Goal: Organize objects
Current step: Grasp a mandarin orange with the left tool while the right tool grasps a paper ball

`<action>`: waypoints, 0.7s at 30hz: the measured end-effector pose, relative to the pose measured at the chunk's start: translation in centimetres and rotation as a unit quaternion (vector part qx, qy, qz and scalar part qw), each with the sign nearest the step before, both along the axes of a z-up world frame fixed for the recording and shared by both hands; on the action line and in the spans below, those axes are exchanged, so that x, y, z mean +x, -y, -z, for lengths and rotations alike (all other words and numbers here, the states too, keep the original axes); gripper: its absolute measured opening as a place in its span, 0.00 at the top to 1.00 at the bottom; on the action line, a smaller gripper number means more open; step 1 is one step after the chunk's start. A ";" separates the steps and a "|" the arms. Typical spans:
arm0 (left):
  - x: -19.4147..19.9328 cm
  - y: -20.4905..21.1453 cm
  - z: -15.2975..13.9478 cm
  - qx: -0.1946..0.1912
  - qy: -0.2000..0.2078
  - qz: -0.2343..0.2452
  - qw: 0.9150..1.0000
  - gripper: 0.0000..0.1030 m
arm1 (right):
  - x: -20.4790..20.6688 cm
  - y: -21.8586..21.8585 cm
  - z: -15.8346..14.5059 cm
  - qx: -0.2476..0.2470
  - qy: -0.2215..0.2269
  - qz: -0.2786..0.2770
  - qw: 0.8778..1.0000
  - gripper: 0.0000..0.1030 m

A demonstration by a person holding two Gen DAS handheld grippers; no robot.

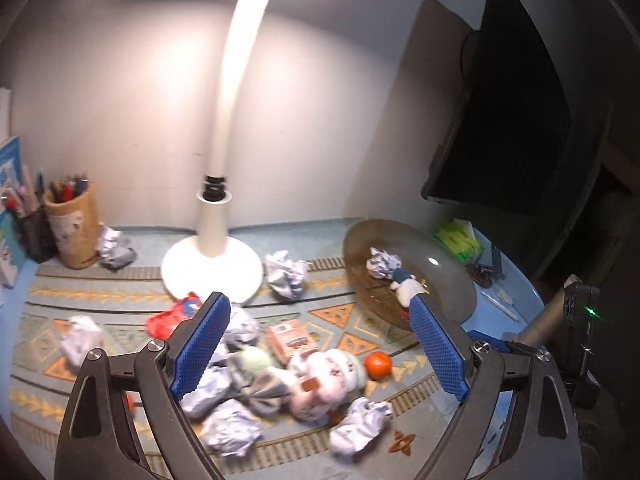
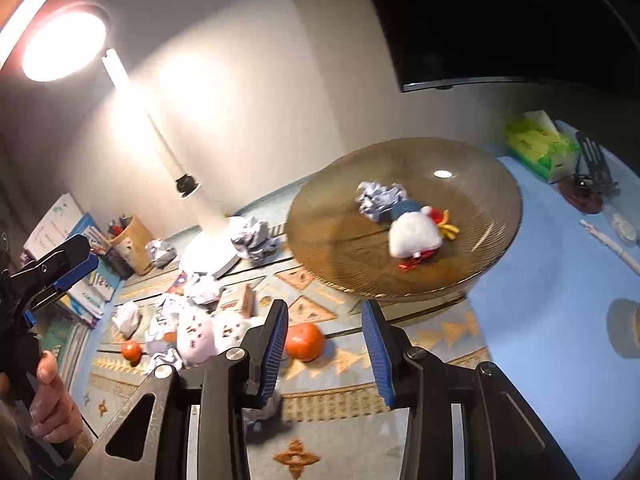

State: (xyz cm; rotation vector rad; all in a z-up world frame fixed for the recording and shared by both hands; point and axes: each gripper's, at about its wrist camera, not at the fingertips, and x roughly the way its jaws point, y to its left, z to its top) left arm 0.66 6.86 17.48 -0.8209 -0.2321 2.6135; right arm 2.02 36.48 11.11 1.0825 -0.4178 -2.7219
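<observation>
A brown glass plate (image 1: 448,280) (image 2: 472,252) at the right of the patterned mat holds a crumpled paper ball (image 1: 382,262) (image 2: 378,196) and a small white plush toy (image 1: 408,288) (image 2: 416,234). My left gripper (image 1: 320,340) is open and empty above a heap with a pink-white plush (image 1: 332,376) (image 2: 196,336), a small carton (image 1: 290,338) (image 2: 236,298), paper balls (image 1: 232,428) and an orange (image 1: 378,364) (image 2: 305,341). My right gripper (image 2: 326,344) is open and empty in front of the plate, with the orange just left of the gap. A second small orange (image 2: 131,350) lies further left.
A white desk lamp (image 1: 212,264) (image 2: 208,220) stands at the back. A pen cup (image 1: 74,228) (image 2: 134,242) and books are at the back left. A dark monitor (image 1: 512,120), a green packet (image 1: 458,240) (image 2: 536,144) and small items lie at the right on the blue table.
</observation>
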 end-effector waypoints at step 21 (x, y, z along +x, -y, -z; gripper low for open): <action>-0.8 14.5 14.7 -0.073 0.140 -0.150 0.976 0.13 | 2.9 9.6 7.8 -0.012 0.025 -0.105 0.994 0.34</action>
